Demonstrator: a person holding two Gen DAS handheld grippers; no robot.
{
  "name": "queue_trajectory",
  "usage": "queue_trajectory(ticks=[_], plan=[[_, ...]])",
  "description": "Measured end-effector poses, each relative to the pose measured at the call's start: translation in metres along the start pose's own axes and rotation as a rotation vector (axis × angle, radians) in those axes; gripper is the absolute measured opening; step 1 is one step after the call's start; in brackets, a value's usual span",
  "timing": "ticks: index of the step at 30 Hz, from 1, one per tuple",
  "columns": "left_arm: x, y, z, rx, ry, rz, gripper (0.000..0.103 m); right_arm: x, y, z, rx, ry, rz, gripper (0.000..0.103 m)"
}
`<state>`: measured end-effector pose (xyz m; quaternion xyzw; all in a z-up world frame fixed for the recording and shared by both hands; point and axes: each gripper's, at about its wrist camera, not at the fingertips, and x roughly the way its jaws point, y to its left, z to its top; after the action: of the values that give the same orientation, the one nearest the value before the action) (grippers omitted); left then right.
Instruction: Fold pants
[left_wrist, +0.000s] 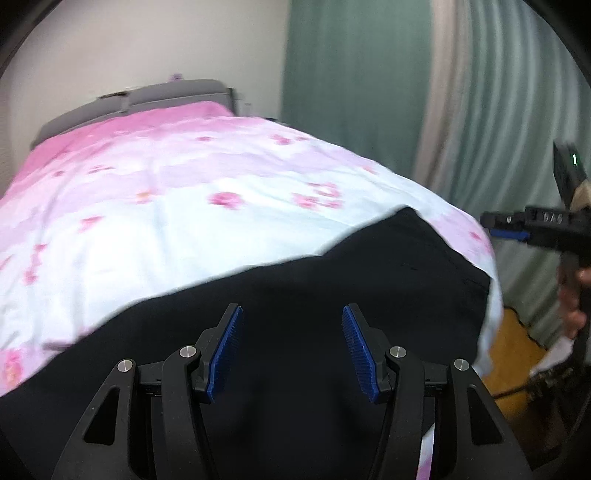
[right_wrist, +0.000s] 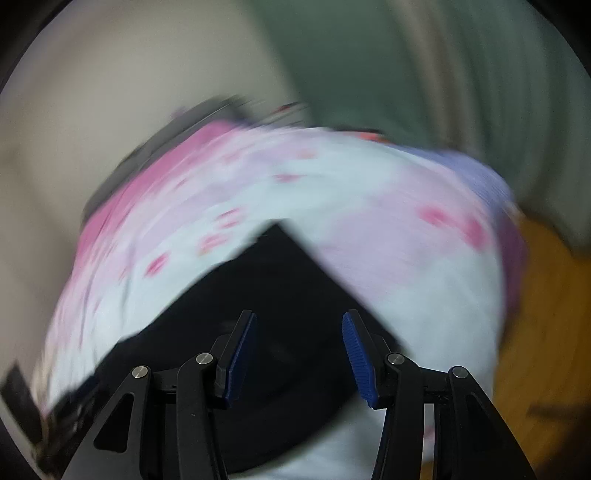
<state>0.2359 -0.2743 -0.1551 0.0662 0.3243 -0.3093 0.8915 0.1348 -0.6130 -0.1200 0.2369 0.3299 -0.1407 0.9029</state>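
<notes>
Black pants (left_wrist: 369, 266) lie spread on the near part of a bed, one corner pointing toward the far right. My left gripper (left_wrist: 291, 314) hovers over the dark cloth, open, with nothing between its blue pads (left_wrist: 225, 354). The right wrist view is motion-blurred: the pants (right_wrist: 273, 273) show as a dark wedge, and my right gripper (right_wrist: 299, 317) stands open above them with a bare gap between its pads. From the left wrist view the right gripper (left_wrist: 491, 225) appears side-on at the right edge, off the bed's corner, held by a hand (left_wrist: 572, 295).
The bed carries a white and pink flowered sheet (left_wrist: 184, 206), with a grey headboard (left_wrist: 166, 96) against the far wall. Green and pale curtains (left_wrist: 354, 74) hang behind on the right. Wooden floor (left_wrist: 513, 354) lies beyond the bed's right edge.
</notes>
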Motion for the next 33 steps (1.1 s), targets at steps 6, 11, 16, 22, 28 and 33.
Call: queue_trajectory(ticks=[6,11,16,22,28,33], plan=[[-0.018,0.063,0.016,-0.056,-0.064,0.117,0.058,0.074,0.135,0.051,-0.336,0.281,0.175,0.05],[-0.022,0.103,0.019,-0.089,-0.085,0.136,0.058,0.162,0.233,0.051,-0.571,0.582,0.212,0.05],[-0.017,0.134,0.007,-0.112,-0.071,0.152,0.058,0.236,0.28,0.027,-0.693,0.818,0.119,0.05],[-0.008,0.156,-0.012,-0.131,-0.057,0.15,0.058,0.256,0.299,-0.029,-0.844,0.969,0.044,0.05],[-0.006,0.164,-0.019,-0.144,-0.05,0.137,0.058,0.226,0.293,-0.058,-0.937,0.947,-0.013,0.05],[-0.011,0.169,-0.022,-0.146,-0.059,0.15,0.058,0.189,0.288,-0.071,-0.986,0.837,-0.028,0.05]])
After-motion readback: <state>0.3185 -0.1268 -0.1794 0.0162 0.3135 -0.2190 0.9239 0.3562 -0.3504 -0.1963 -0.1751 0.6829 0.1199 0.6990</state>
